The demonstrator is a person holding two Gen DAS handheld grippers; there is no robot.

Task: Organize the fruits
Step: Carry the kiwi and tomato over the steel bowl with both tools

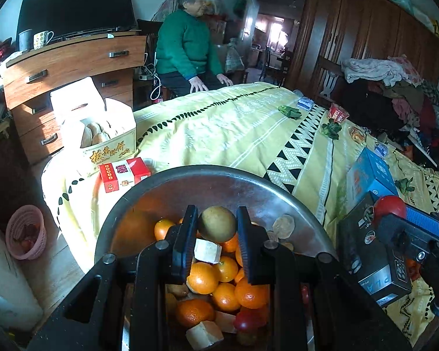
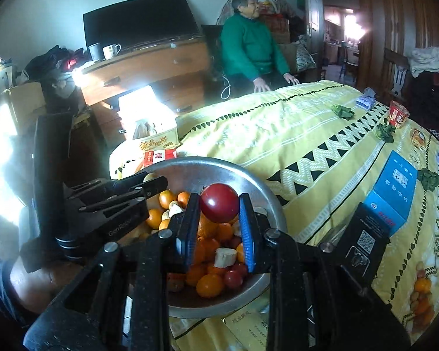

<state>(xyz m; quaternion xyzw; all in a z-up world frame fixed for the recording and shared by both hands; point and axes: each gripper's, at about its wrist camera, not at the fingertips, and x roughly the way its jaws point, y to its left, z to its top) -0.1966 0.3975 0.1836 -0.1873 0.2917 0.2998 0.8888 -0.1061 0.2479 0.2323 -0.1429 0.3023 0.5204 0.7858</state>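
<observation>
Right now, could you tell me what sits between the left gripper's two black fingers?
A round greenish-brown fruit, clamped over the metal bowl; the left wrist view shows it.

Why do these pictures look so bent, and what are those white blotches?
Both views: fisheye lenses curve the bed and darken the corners. Left wrist: sunlight overexposes the open pastry box. Right wrist: stronger glare washes out that box and the left edge.

I counted one metal bowl [image 2: 257,181], one red tomato [image 2: 219,203] and one greenish round fruit [image 1: 217,224]. I saw two mugs [image 1: 41,39] on the dresser, one pink basket [image 1: 26,231], and two blue boxes [image 2: 393,193].
</observation>
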